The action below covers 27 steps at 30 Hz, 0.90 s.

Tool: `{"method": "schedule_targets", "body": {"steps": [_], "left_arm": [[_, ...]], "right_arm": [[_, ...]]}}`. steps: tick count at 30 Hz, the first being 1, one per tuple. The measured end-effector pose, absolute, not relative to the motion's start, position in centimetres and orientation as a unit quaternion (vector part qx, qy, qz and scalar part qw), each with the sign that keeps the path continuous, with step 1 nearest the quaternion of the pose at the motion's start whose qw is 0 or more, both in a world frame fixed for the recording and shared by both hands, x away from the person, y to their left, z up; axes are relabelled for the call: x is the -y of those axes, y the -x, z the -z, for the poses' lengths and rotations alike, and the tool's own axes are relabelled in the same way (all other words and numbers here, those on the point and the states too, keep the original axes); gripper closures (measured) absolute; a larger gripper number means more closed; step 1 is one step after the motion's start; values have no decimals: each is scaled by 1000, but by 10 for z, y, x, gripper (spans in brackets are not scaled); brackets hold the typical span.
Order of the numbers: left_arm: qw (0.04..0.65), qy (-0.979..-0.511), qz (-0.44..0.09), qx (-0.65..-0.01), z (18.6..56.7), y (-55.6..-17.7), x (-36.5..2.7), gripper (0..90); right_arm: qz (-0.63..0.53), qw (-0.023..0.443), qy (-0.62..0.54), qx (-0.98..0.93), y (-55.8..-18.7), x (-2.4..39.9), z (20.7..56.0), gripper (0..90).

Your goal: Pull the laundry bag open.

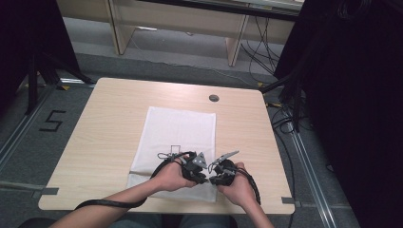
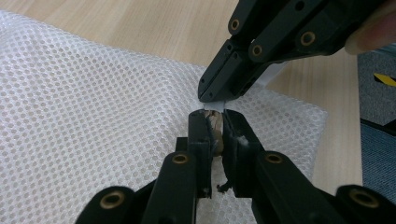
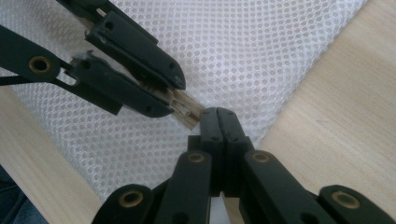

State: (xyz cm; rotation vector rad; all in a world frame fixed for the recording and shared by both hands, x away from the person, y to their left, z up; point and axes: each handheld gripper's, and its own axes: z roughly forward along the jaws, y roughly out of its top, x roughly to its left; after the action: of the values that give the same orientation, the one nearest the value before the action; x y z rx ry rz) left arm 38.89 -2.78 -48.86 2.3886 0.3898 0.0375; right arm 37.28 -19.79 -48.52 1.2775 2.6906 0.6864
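Mesh of a white laundry bag (image 1: pixel 178 137) lies flat on the desk (image 1: pixel 104 123), its contents not discernible. At its near edge the left claw (image 2: pixel 215 116) pinches a small wooden piece (image 3: pixel 187 109). The right claw (image 3: pixel 219 113), jaws fully together on a strip of the bag's edge, nearly touches it.

Looks like a lab or recording room: bare wooden table (image 1: pixel 104 137) on grey carpet, black curtains (image 1: pixel 361 95) hanging at both sides, cables (image 1: pixel 259 52) trailing across the floor, tape marks and a "5" (image 1: pixel 52 121) beside floor rails.
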Motion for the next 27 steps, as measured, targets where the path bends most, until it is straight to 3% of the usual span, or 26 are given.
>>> {"method": "schedule_targets", "body": {"steps": [27], "left_arm": [[359, -921, -19, -148, 485, -386, 22, 818]], "right_arm": [[-229, 39, -422, -876, -371, 197, 485, 900]]}}
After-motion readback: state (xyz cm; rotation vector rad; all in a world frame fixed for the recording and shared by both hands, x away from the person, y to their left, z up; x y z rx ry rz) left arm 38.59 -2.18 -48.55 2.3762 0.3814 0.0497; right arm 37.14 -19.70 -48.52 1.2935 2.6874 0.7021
